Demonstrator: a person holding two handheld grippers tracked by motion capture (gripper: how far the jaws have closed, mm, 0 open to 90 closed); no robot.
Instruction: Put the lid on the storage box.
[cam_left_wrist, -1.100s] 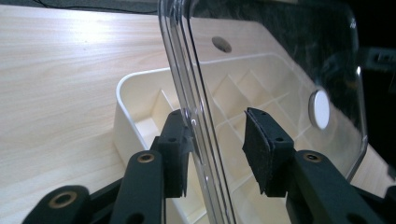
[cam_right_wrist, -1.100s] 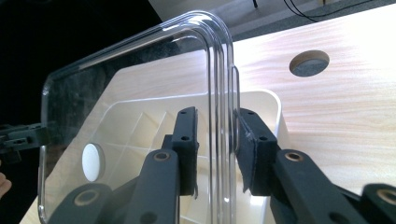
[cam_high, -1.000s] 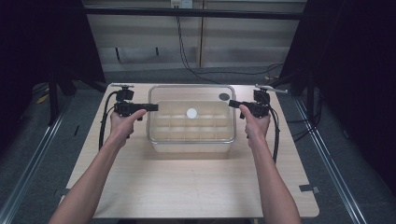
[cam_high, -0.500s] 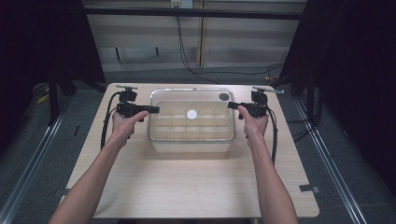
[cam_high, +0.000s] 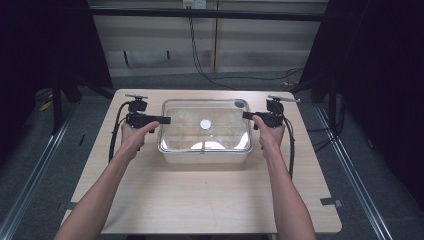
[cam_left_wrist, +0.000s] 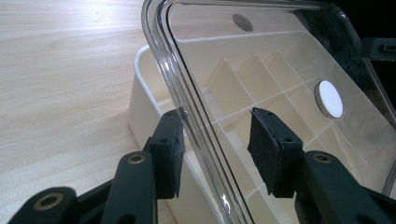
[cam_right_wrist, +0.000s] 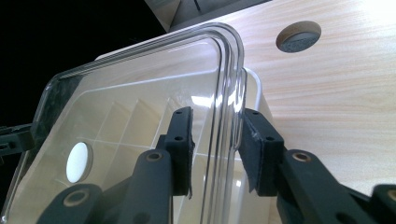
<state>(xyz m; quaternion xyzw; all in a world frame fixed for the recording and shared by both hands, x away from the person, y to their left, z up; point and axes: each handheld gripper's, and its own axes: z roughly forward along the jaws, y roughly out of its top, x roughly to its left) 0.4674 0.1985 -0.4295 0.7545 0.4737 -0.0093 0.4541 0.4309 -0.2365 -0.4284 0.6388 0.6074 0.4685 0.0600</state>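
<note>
The left gripper (cam_left_wrist: 217, 154) has its two black jaws set apart, one on each side of the left edge of a clear plastic lid (cam_left_wrist: 280, 84). The outer pad touches the lid's raised rim from outside, while the inner pad stands off the clear panel with a visible gap, so the jaws are parted and not clamped. The right gripper (cam_right_wrist: 215, 149) straddles the lid's right edge in the same way: its outer pad lies against or just beside the stepped rim, the inner pad sits just beside the panel, and a narrow gap shows, so it too is parted around the rim without a firm pinch.

In the high view the left gripper (cam_high: 162, 120) and right gripper (cam_high: 247, 115) point inward at opposite short sides of the lid (cam_high: 205, 125), each held in a hand (cam_high: 132, 137).

The lid carries a round white disc (cam_high: 205, 124) near its middle and lies over a white compartment box (cam_high: 204, 155), whose thin dividers show through the plastic. In the left gripper view the lid's edge sits tilted above the box wall (cam_left_wrist: 140, 98).

The box stands on a pale wooden table (cam_high: 200, 200), which has a round grommet hole (cam_right_wrist: 298, 36) near the lid's far right corner. Nothing stands between either gripper and the lid. No readable writing or brand shows.
</note>
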